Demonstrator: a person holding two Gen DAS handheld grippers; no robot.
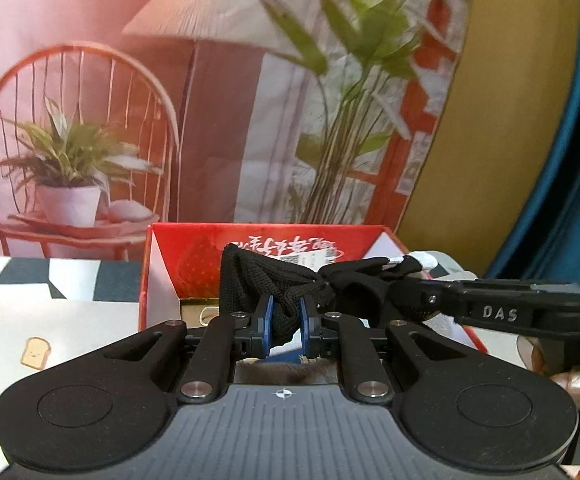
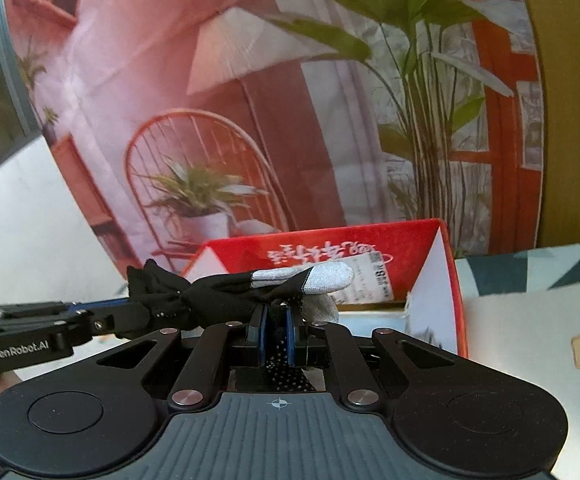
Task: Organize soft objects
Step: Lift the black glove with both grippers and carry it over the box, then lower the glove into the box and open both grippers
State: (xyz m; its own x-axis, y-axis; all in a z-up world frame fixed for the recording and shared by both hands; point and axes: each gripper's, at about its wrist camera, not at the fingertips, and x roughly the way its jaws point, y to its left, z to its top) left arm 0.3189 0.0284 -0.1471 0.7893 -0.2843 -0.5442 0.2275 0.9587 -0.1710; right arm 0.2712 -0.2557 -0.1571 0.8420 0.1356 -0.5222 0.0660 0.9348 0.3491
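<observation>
L gripper (image 1: 285, 320): jaws narrow, clamped on cuff end of black glove (image 1: 266, 280) | R gripper (image 2: 277, 320): jaws narrow, pinching same glove near its grey fingertips (image 2: 326, 278) | glove – stretched between both grippers, held just above open red box (image 1: 194, 252) | box sits on patterned tablecloth (image 1: 30, 308) – printed backdrop (image 1: 90, 80) behind

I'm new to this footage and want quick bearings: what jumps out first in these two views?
A black glove with grey fingertips is stretched between the left tongs and right tongs, both shut on it. Right behind it stands an open red box on a patterned tablecloth. A backdrop printed with a lamp, chair and plants fills the rear.
</observation>
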